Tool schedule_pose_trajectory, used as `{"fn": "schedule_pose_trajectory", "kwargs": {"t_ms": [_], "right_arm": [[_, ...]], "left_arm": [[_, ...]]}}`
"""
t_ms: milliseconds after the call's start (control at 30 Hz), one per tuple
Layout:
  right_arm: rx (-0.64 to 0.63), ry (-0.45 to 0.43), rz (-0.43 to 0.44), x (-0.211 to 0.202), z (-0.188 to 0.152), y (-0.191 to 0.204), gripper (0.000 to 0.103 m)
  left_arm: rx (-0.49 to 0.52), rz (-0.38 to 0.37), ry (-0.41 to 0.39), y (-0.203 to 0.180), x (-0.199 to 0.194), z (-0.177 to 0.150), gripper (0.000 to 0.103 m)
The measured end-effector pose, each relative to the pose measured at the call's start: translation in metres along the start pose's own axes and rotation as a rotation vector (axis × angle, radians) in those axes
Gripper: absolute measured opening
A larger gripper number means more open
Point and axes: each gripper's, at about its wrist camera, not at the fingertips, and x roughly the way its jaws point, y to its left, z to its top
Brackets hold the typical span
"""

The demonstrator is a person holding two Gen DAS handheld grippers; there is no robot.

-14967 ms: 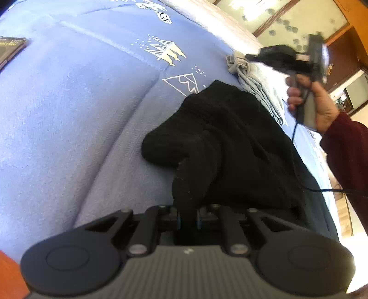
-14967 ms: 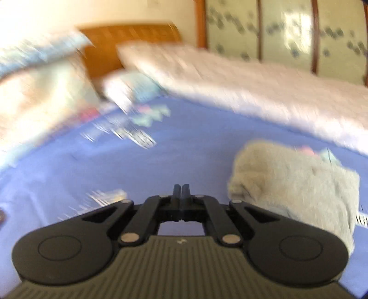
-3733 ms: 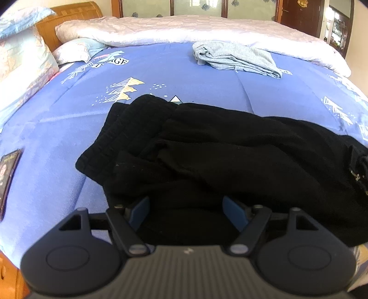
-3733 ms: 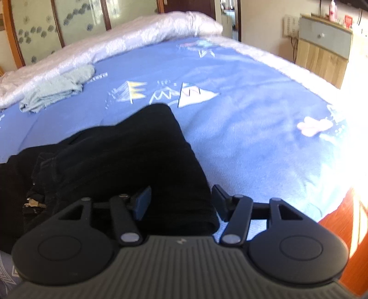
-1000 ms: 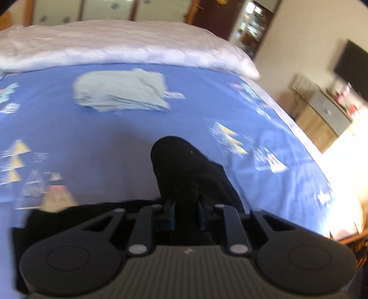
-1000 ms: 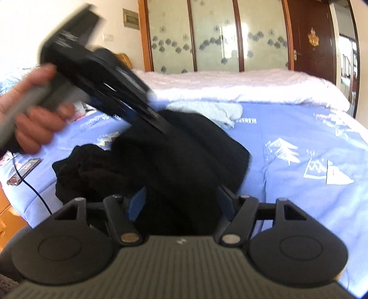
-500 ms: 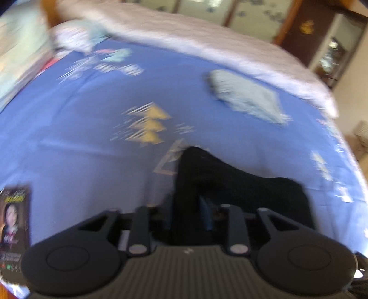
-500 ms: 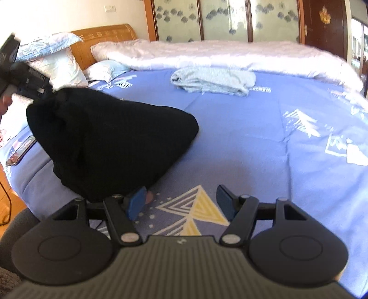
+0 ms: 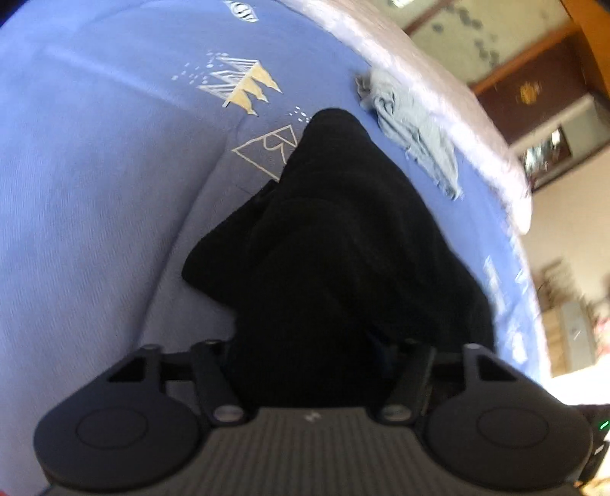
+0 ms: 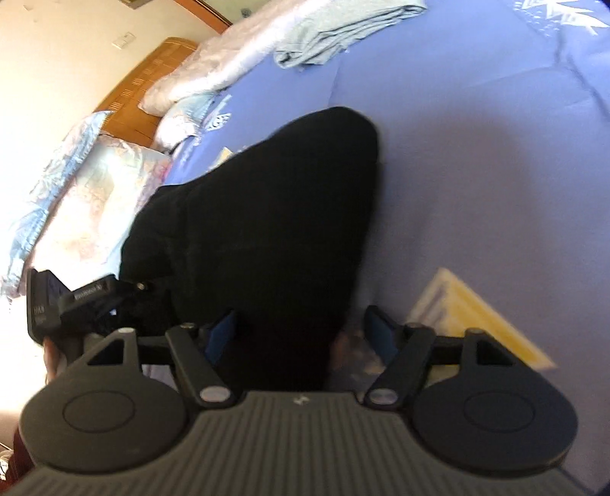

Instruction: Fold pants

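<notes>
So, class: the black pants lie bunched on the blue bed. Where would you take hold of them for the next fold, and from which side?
Probably at the near edge of the black pants, coming from the bed's near side. That end lies thick and flat right in front of the right tool, whose jaws are closing with cloth between them, while the far end tapers to a rounded hump toward the grey garment.

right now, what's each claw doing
left claw: open, black pants loose in the gap
right claw: closing around the black pants, one pad not yet touching
</notes>
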Motion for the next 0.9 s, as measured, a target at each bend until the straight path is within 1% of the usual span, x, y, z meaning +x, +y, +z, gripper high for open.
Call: {"fn": "schedule_pose_trajectory", "kwargs": {"t_ms": [33,67,133,167,233,267,333,400,433,467,500,533,567,600,667,700,733,800,900], "right_arm": [[-0.021,-0.012,-0.016,-0.002,0.002,0.006,0.018],[-0.045,-0.034,-0.016,-0.008,0.004,0.011,0.014],[-0.092,-0.102,-0.011,-0.029,0.010,0.018,0.013],[-0.111,-0.136,-0.019,-0.041,0.013,0.021,0.012],[-0.151,-0.213,-0.061,-0.067,0.016,0.023,0.012],[-0.163,-0.247,-0.081,-0.081,0.016,0.021,0.012],[-0.154,-0.299,-0.113,-0.107,0.014,0.009,0.012],[-0.120,-0.329,-0.155,-0.130,0.009,-0.011,0.012],[-0.101,-0.342,-0.177,-0.140,0.004,-0.021,0.012],[-0.081,-0.352,-0.203,-0.148,-0.002,-0.031,0.012],[-0.062,-0.352,-0.233,-0.151,-0.005,-0.043,0.012],[-0.038,-0.338,-0.271,-0.151,-0.010,-0.052,0.013],[-0.003,-0.313,-0.313,-0.148,-0.016,-0.063,0.015],[0.026,-0.293,-0.345,-0.144,-0.020,-0.070,0.018],[0.058,-0.292,-0.376,-0.140,-0.028,-0.076,0.038],[0.063,-0.301,-0.380,-0.142,-0.031,-0.075,0.041],[0.059,-0.308,-0.379,-0.140,-0.027,-0.070,0.043],[0.040,-0.329,-0.374,-0.144,-0.024,-0.065,0.044],[0.002,-0.392,-0.381,-0.154,-0.021,-0.058,0.045]], "left_arm": [[-0.011,-0.009,-0.008,-0.002,-0.003,-0.001,0.047],[-0.006,-0.007,-0.017,-0.007,-0.004,-0.002,0.046],[0.026,-0.016,-0.016,-0.022,-0.006,-0.007,0.045],[0.035,-0.039,-0.003,-0.029,-0.004,-0.010,0.043],[0.056,-0.103,0.041,-0.047,0.007,-0.021,0.043],[0.070,-0.123,0.058,-0.054,0.012,-0.029,0.043],[0.122,-0.149,0.096,-0.079,0.028,-0.047,0.043],[0.172,-0.160,0.121,-0.100,0.041,-0.063,0.043],[0.198,-0.158,0.131,-0.111,0.049,-0.070,0.047],[0.220,-0.141,0.134,-0.119,0.055,-0.077,0.054],[0.245,-0.111,0.136,-0.127,0.061,-0.083,0.059],[0.281,-0.069,0.133,-0.134,0.065,-0.088,0.066],[0.322,-0.022,0.125,-0.140,0.068,-0.093,0.071],[0.350,0.006,0.117,-0.144,0.069,-0.096,0.072],[0.377,0.042,0.110,-0.149,0.066,-0.098,0.076],[0.381,0.057,0.110,-0.149,0.063,-0.098,0.078],[0.386,0.070,0.109,-0.149,0.059,-0.097,0.078],[0.408,0.084,0.094,-0.149,0.046,-0.098,0.078],[0.490,0.115,0.031,-0.155,0.013,-0.101,0.077]]}}
